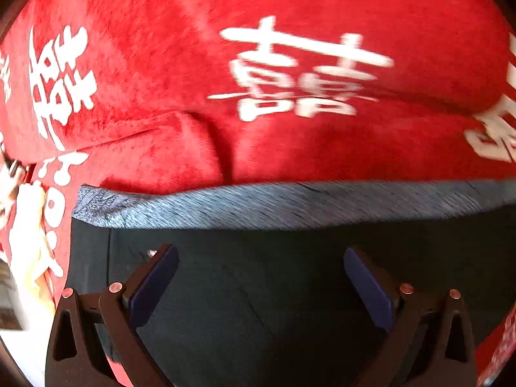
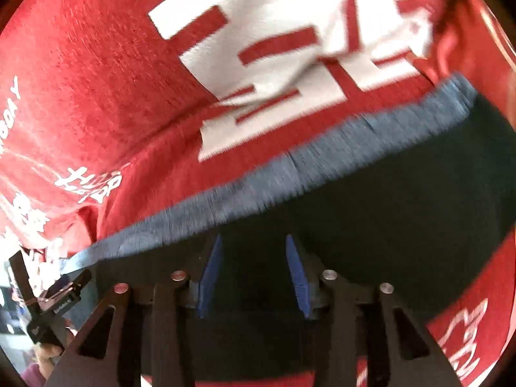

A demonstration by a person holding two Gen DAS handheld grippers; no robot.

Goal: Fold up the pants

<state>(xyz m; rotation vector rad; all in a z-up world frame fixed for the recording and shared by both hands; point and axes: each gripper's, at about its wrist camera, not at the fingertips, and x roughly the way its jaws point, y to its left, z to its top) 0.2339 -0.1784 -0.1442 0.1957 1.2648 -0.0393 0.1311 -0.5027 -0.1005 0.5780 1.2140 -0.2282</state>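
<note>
1. Pants, dark fabric with a grey-blue heathered waistband (image 1: 290, 206), lie on the red printed blanket (image 1: 290, 16).
2. Left claw (image 1: 261, 277) gapes wide above them; right claw (image 2: 253, 274) stands partly parted.
3. Risk: pinching only one layer, skewing the fold.

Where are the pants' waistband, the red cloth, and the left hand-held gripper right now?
waistband (image 1: 290, 204): left wrist view, middle of the grey-blue band.
red cloth (image 1: 322, 6): left wrist view, bare red area above the white characters.
left hand-held gripper (image 1: 261, 285): left wrist view, midway between its open fingertips, over the dark pants.
</note>
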